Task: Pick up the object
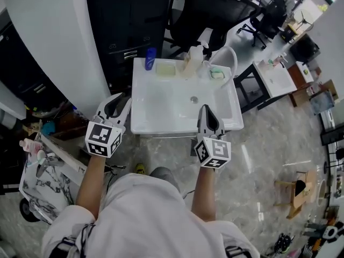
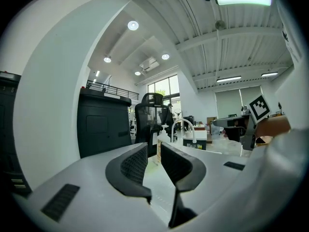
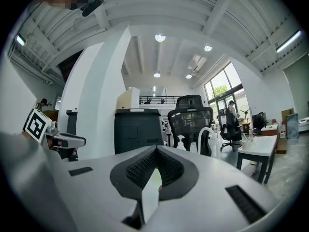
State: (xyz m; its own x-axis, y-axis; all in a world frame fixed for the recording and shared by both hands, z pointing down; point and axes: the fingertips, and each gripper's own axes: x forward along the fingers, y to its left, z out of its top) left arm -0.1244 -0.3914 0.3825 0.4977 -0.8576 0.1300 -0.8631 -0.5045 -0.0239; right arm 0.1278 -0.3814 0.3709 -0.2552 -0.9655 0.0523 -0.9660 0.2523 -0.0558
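Left tongs (image 1: 121, 101) agape (right tongs (image 1: 206, 109) tight)

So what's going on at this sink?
A person stands at a white rectangular sink, a handheld two-jaw gripper in each hand. The left gripper has its jaws apart, the right gripper has them together, and neither holds anything. Both hover by the sink's near edge; nothing is picked up yet.

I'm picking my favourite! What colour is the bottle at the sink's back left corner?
The bottle is blue; the head view shows it best.
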